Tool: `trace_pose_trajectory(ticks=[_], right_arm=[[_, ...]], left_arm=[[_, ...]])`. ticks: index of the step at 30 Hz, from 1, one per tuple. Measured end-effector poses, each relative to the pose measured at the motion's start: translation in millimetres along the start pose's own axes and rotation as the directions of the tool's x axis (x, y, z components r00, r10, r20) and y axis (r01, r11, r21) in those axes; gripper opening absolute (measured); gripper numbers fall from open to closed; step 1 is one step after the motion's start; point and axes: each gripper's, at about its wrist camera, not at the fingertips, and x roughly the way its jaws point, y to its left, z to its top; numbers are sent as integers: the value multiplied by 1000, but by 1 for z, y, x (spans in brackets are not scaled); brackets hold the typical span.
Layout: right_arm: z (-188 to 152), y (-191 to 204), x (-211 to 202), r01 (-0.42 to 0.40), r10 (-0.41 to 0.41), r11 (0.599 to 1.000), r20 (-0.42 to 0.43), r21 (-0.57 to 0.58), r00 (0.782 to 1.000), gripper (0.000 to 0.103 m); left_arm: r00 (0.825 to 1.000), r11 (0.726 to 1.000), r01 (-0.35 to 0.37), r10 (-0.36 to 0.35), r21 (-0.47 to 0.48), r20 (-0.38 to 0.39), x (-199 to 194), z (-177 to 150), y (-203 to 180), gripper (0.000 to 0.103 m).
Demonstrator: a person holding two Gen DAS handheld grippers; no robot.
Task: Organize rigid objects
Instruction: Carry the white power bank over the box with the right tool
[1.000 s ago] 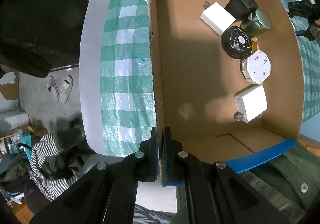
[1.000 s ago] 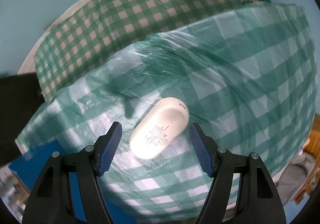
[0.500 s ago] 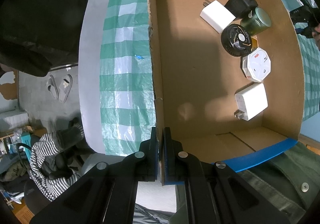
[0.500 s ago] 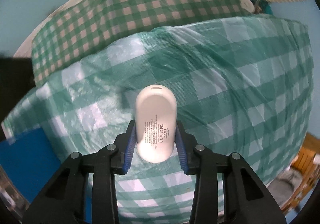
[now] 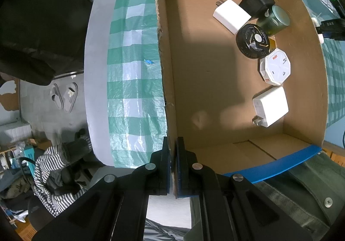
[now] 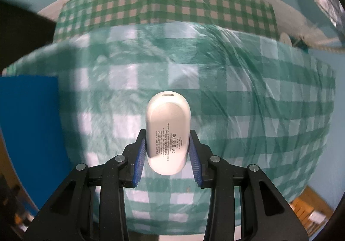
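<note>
Rigid objects are what we are sorting, and one of them, a white oval case (image 6: 167, 133) with small printed text on its flat face, sits now between the blue pads (image 6: 139, 155) of our right gripper (image 6: 167, 154); the jaws are clamped on its two long sides, its rounded end points away from us, and it is lifted clear above the green checked cloth (image 6: 248, 94) of the table. Our left gripper (image 5: 173, 167) has its jaws pressed together on the left wall of the cardboard box (image 5: 166, 81), near the corner closest to us, so we judge that it steadies the box. Going outward, the box floor carries six things already, all in a row along the right wall: a white plug charger (image 5: 231, 15) and a black adapter (image 5: 256, 2) near the far right corner, a dark green round tin (image 5: 275, 20) just beside them, a black round disc (image 5: 252, 41) touching the charger, a white octagonal box (image 5: 276, 66) with red letters, and a second white charger (image 5: 270, 106) nearest to us. The left and middle parts of the floor are bare. In the left view the right gripper shows only as a dark shape past the right wall of the box. We judge the task as well advanced: six pieces are in, the seventh is picked but not yet over the box, and it remains to carry it across the right wall and set it down. Whether more things wait on the table we cannot tell, because the cloth in view shows none.
</note>
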Motion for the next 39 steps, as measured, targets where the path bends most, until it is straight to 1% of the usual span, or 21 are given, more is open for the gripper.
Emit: trace_pose_trajectory(ticks=[9, 15, 21, 25, 31, 39], right_arm=[[-21, 39, -36, -16, 23, 988, 46, -152, 999, 37], [-33, 75, -67, -38, 61, 962, 79, -270, 995, 37], [-44, 111, -88, -48, 92, 926, 100, -373, 991, 37], [-52, 134, -99, -44, 101, 894, 103, -446, 990, 37], [-63, 166, -104, -32, 101, 841, 98, -539, 990, 37], [-75, 201, -99, -9, 81, 781, 88, -624, 993, 37]], left_arm=[[1000, 1000, -7, 7, 17, 0, 0, 2, -2, 5], [1000, 1000, -6, 6, 17, 2, -1, 4, -3, 5], [1000, 1000, -4, 4, 16, 4, -1, 4, -3, 5], [1000, 1000, -2, 2, 14, 8, -2, 4, -2, 5], [1000, 1000, -3, 3, 15, 10, -3, 4, -2, 5], [1000, 1000, -3, 2, 13, 13, -3, 2, -2, 5]])
